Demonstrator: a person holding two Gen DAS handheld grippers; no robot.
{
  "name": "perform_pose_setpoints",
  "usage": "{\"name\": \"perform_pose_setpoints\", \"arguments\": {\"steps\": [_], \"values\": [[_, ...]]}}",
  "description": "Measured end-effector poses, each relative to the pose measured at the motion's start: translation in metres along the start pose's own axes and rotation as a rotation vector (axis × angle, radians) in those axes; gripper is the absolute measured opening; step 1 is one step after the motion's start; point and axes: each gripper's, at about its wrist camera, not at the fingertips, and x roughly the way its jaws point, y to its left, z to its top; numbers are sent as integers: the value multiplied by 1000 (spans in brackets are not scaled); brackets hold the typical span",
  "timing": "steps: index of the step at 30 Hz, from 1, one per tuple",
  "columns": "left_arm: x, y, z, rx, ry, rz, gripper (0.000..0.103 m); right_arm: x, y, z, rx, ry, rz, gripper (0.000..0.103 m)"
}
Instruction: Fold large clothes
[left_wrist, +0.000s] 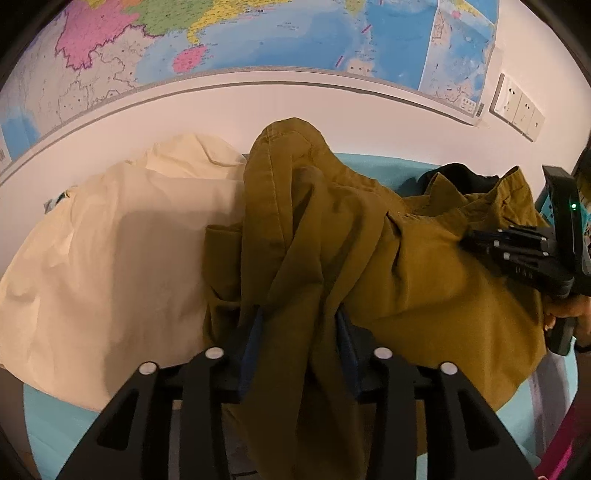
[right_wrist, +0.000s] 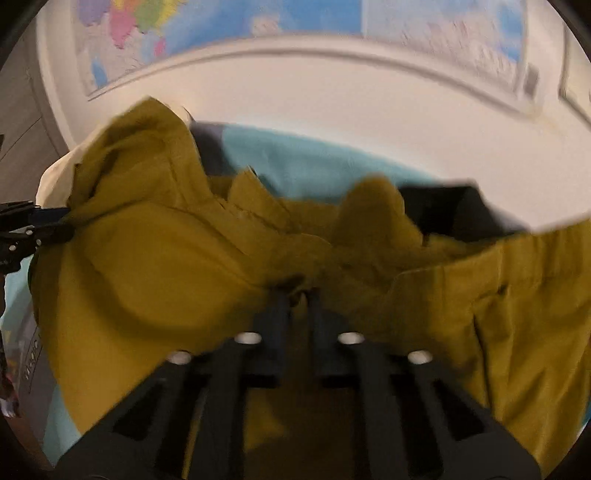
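Observation:
A large olive-brown garment (left_wrist: 424, 266) lies crumpled on a light blue surface (left_wrist: 369, 166). My left gripper (left_wrist: 300, 314) is shut on a thick bunch of its cloth, which hangs down between the blue pads (left_wrist: 255, 332). In the blurred right wrist view, the same garment (right_wrist: 147, 277) spreads wide. My right gripper (right_wrist: 297, 291) is shut on a small fold of it, jaws almost together. The right gripper (left_wrist: 469, 236) also shows at the right in the left wrist view, buried in the cloth. At the left edge of the right wrist view, the left gripper (right_wrist: 66, 225) bites the garment.
A cream cloth (left_wrist: 110, 240) lies left of the olive garment. A dark garment (left_wrist: 458, 173) sits behind it at the back right. A wall map (left_wrist: 258, 29) and white outlets (left_wrist: 517, 107) are on the wall close behind. A person's hand (left_wrist: 576, 314) holds the right gripper.

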Motion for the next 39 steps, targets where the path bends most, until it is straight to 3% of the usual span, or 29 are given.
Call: {"name": "perform_pose_setpoints", "arguments": {"steps": [4,5,7,9,10,12,15,18,20,24,28,31,33,34,35,36,37,38,39], "values": [[-4,2,-5,-7,-9,-31,45,-25,-4,22,42,-134,6,3],[-4,3,-7,-10,-10,-35,48,-22,-3,25,39,-130,13,3],[-4,2,-9,-10,-15,-35,51,0,2,26,19,-58,-1,3],[-7,0,-12,4,-22,-33,60,28,4,22,17,30,2,5],[-9,0,-14,3,-28,-33,62,30,1,17,26,50,-2,12],[-17,4,-17,-11,-46,-37,69,19,-2,14,43,17,5,15],[-37,16,-30,-39,-97,-32,70,-26,-10,8,94,-92,66,42],[-54,31,-46,-70,-143,-41,80,-96,-23,-21,120,-235,116,57],[-57,37,-55,-86,-143,-62,81,-131,-37,-49,175,-285,159,62],[-48,32,-74,-60,-109,-81,84,-174,-69,-108,297,-305,81,73],[-34,24,-86,-55,-83,-141,88,-170,-93,-161,402,-239,38,77],[-19,14,-88,-38,-55,-154,89,-148,-95,-185,429,-190,49,77],[-7,8,-89,-44,-33,-165,81,-134,-95,-192,436,-182,95,73],[-3,6,-89,-55,-32,-160,78,-130,-95,-195,440,-187,123,56],[0,6,-90,-66,-32,-147,70,-125,-96,-193,448,-172,148,51],[0,6,-88,-77,-29,-140,56,-129,-99,-195,445,-178,147,39],[-3,9,-88,-96,-33,-150,49,-136,-99,-194,428,-205,157,29],[-9,15,-88,-132,-40,-176,37,-147,-101,-192,419,-243,191,19],[-15,21,-89,-161,-41,-216,30,-160,-105,-191,428,-270,204,16]]}}
